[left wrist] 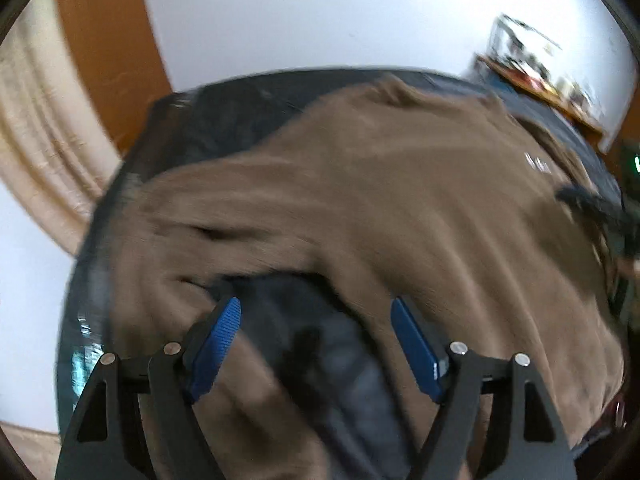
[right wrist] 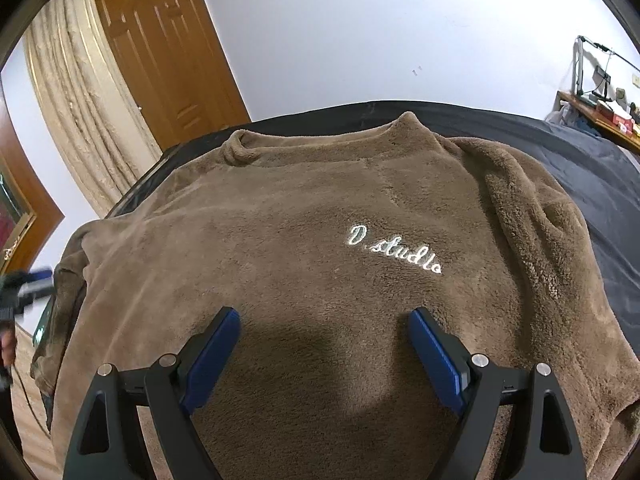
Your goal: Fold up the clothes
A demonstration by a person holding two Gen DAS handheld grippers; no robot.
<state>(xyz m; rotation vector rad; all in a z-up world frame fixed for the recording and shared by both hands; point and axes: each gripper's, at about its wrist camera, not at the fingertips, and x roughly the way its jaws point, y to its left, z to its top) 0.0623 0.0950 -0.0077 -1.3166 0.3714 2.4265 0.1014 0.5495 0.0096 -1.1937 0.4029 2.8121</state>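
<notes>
A brown fleece sweatshirt with white "D.studio" lettering lies spread front-up on a dark sheet, its collar toward the far edge. My right gripper is open and empty just above the lower chest of the sweatshirt. In the blurred left wrist view the sweatshirt fills the middle, and its left sleeve runs down under the left gripper, which is open and empty above the sleeve and a patch of dark sheet. The left gripper also shows blurred at the left edge of the right wrist view.
A wooden door and a beige curtain stand behind the bed at the left. A wooden shelf with small items is at the far right. The wall behind is white.
</notes>
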